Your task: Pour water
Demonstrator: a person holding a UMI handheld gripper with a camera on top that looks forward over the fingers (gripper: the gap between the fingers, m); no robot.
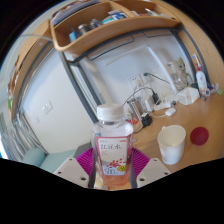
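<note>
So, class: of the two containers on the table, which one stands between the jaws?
The labelled bottle, capped, between the pink pads; the white cup stands apart beside it.

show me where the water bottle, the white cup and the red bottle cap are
water bottle (113, 148), gripper view, on its label, between the fingers
white cup (172, 146), gripper view, on its side wall
red bottle cap (201, 135), gripper view, on its top

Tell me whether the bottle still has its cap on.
Cap off: the bottle, held between the tongs, shows an open neck, and a red cap lies beyond the white cup.
</note>
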